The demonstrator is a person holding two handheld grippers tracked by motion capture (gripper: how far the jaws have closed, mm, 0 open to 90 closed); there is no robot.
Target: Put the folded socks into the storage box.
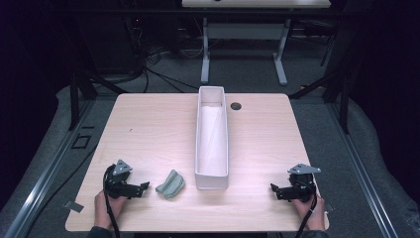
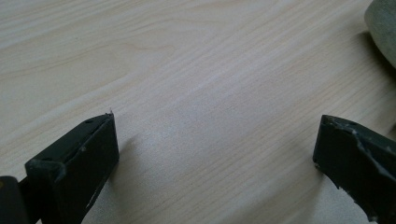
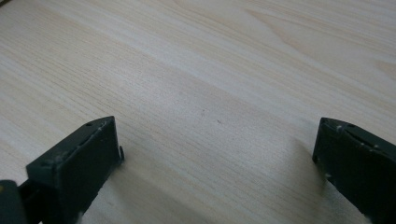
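The small, soft, grey-green folded cloth point(image 1: 170, 184), probably light and limp and best pinched at a raised fold, lies just beyond the released left claw point(image 1: 144, 187), between it and the long white plastic bin point(image 1: 212, 179), on a pale wood-grain tabletop point(image 1: 148, 129) in a dark room, with the right claw point(image 1: 275, 190) likewise released.

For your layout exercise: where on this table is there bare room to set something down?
Free: the wide patch left of the bin, and the patch between bin and right gripper. Tight: the gap from left gripper to bin, where the cloth lies.

Green cloth point(image 2: 384, 32) cut by frame edge
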